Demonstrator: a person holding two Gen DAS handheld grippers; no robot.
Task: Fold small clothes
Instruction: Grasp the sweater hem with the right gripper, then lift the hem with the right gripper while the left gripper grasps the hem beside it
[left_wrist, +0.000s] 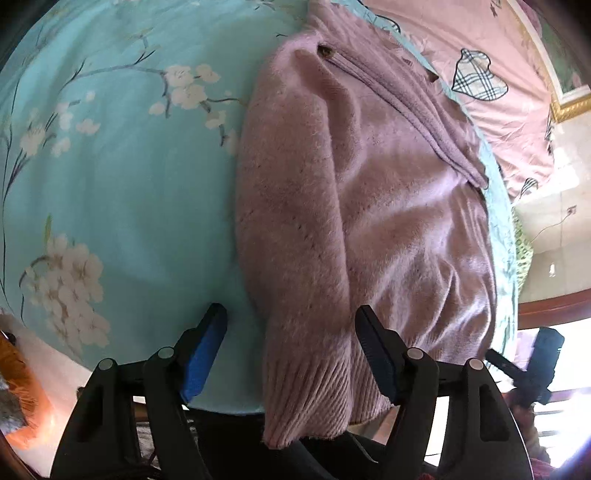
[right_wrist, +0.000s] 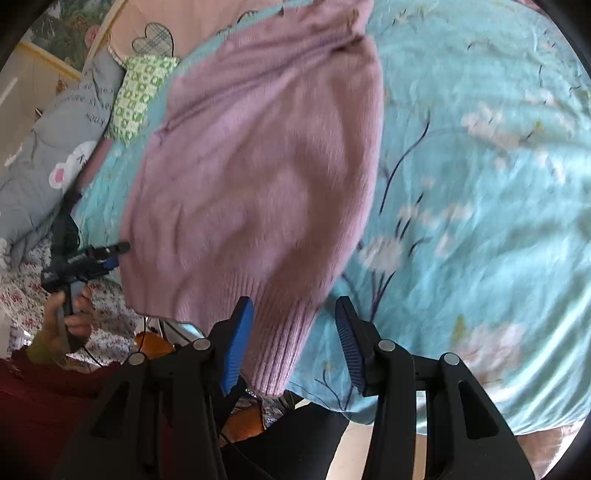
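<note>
Two gaping grippers, your left gripper (left_wrist: 290, 325) and right gripper (right_wrist: 293, 317), each straddle a ribbed cuff of the fuzzy lilac knitted cardigan (left_wrist: 369, 206) lying on the turquoise floral bedsheet (left_wrist: 122, 192); pinch both cuffs squarely before folding.

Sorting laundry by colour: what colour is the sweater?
Pale lilac-pink sweater, clearest in the left wrist view.

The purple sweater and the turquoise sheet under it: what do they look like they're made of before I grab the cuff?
Purple sweater: looks like a soft, fuzzy knit, maybe wool or acrylic; matte, with a fine nap and ribbed cuff and hem.

Turquoise sheet: looks like a thin, smooth woven fabric, cotton or a blend, with a printed blossom pattern and a slight sheen on its wrinkles in the right wrist view.

Fibre content can't be confirmed.
</note>
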